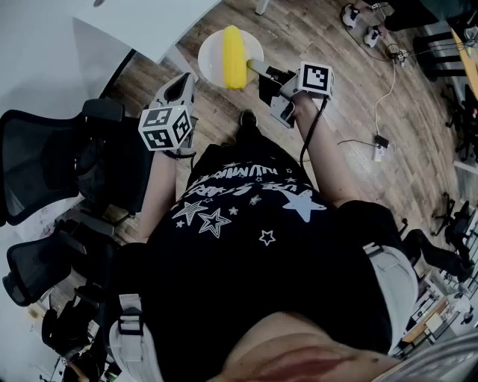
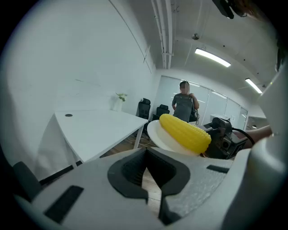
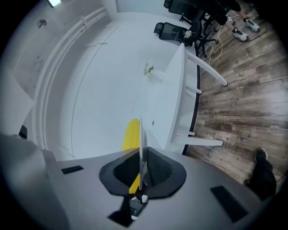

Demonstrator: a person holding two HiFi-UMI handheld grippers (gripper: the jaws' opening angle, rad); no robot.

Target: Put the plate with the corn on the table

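The right gripper (image 3: 141,174) is clamped tight on the rim of the plate (image 1: 214,52), which runs edge-on between its jaws. The corn (image 1: 234,58) lies across the plate. The plate hangs in the air above the wood floor (image 1: 351,97), near the corner of the white table (image 1: 142,22) but not over it. The left gripper (image 2: 146,174) is closed on nothing and hovers beside the plate. The carry likely goes best with the plate held level so the corn cannot roll. It should pass well over the table edge and settle flat before the jaws let go.
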